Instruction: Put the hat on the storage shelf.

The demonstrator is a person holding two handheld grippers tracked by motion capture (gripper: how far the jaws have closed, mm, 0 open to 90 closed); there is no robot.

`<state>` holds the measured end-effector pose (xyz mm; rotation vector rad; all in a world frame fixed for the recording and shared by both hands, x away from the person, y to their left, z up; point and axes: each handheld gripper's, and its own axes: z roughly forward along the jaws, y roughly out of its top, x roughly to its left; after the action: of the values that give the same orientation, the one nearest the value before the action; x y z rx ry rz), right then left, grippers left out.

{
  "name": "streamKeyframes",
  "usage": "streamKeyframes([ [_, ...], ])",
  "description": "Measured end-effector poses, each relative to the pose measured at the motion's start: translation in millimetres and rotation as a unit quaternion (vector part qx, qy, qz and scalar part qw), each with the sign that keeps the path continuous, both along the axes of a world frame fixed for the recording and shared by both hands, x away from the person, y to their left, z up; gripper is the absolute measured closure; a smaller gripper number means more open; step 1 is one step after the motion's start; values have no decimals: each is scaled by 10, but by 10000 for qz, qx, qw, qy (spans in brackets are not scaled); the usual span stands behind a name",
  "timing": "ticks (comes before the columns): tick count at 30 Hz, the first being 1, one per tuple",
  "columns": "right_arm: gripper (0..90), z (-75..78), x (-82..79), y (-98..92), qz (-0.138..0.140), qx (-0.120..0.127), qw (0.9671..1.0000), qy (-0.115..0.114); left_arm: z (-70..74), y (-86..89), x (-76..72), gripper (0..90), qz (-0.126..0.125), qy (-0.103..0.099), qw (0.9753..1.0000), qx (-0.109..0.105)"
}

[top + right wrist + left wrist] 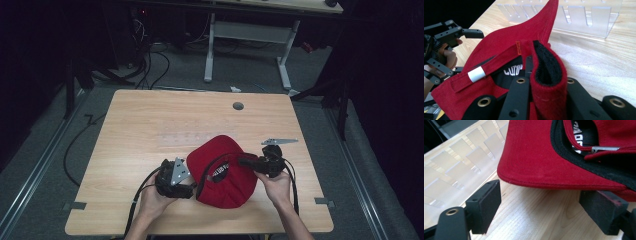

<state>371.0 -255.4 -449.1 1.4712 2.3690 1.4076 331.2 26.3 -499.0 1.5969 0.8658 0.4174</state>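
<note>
Right gripper view: the right tool [541, 82] is clenched on the rear rim of the red cap [499, 50], which lies upside down on the surface [150, 125]. The left tool [541, 205] stands released at the cap's edge, not yet gripping; handling appears barely begun.

Clear rack [584, 17] just behind red cap [222, 172]

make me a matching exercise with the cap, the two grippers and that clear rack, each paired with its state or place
Things:
1. red fabric cap
2. left gripper
3. right gripper
4. clear plastic slotted rack

States or places:
a. open, fingers either side of the cap's brim edge
b. standing on the wooden table beyond the cap
c. shut on a folded part of the cap's rim
d. lying upside down, black lining showing

Pairs: 1-d, 2-a, 3-c, 4-b
</note>
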Motion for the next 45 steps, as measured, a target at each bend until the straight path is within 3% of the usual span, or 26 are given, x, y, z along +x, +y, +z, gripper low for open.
streamKeyframes([
  [8,834,-1,1,36,68,-41,9999,96,4,-37,-30,236,3,-231,9996,136],
  [16,830,8,-9,44,234,35,9997,74,29,5,-27,387,68,-187,9995,237],
  [23,828,0,-12,84,303,90,9994,127,32,5,-30,436,78,-172,9993,335],
  [31,826,19,4,88,412,121,9989,173,31,-22,-42,529,-111,-76,9992,379],
  [42,827,51,19,92,455,338,9981,245,74,-39,-41,549,-197,-58,9993,320],
  [45,828,41,28,102,521,421,9973,309,67,-76,-48,557,-241,-55,9989,388],
])
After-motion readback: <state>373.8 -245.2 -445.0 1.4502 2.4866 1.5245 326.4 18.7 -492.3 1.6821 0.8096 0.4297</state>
